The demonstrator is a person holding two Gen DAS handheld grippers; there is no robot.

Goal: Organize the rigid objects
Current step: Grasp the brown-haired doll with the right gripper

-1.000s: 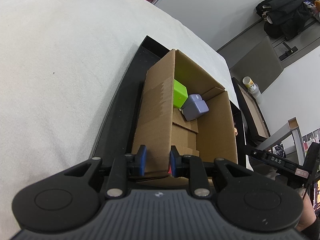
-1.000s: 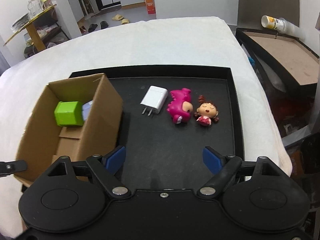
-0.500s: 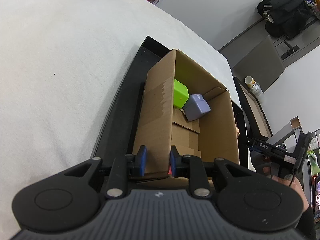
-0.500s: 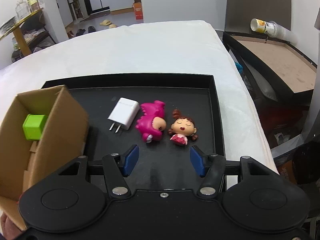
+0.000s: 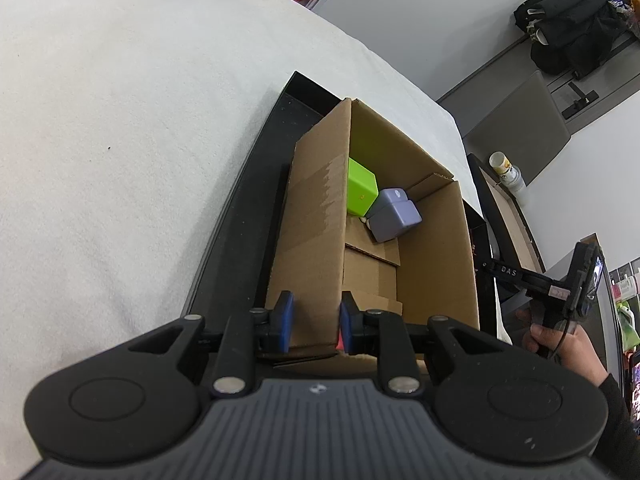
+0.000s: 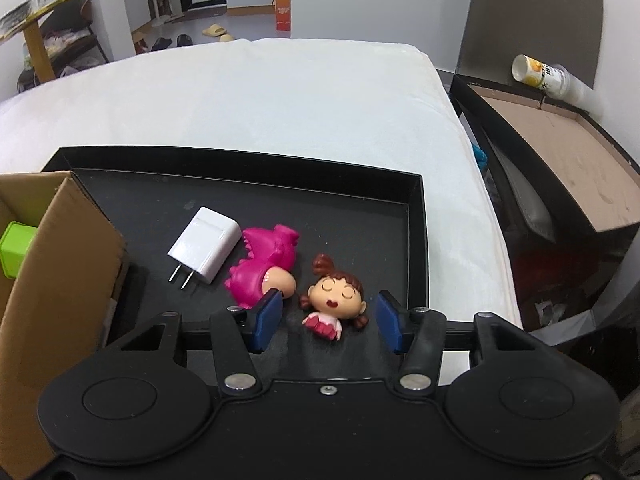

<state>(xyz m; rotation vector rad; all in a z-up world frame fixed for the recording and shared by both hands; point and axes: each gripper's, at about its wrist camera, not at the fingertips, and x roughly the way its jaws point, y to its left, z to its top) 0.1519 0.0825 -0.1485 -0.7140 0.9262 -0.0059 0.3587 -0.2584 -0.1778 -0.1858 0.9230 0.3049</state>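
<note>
In the left wrist view, the near wall of the cardboard box (image 5: pixel 316 240) is clamped between the blue pads of the left gripper (image 5: pixel 314 322). The box stands in the black tray (image 5: pixel 240 216), which rests on the white bedcover (image 5: pixel 120 120). Inside the box, a green cube (image 5: pixel 360 192) and a lilac block (image 5: pixel 394 220) are seen side by side, touching, at the far end. At the right edge, the right gripper's handle is held in a hand (image 5: pixel 560 340).

In the right wrist view, the right gripper (image 6: pixel 328 322) is positioned low over the tray (image 6: pixel 360 208), its jaws having just been closing. The girl figurine (image 6: pixel 336 304) lies between the fingers, which are apart and are not seen to press on it. A pink dinosaur toy (image 6: pixel 264 268) lies just left of the figurine, partly covered by the left pad (image 6: pixel 268 316). A white charger (image 6: pixel 204 244) is seen beside the dinosaur, prongs toward the camera. The box (image 6: pixel 60 272) fills the left edge, with the green cube (image 6: pixel 16 248) visible inside.
</note>
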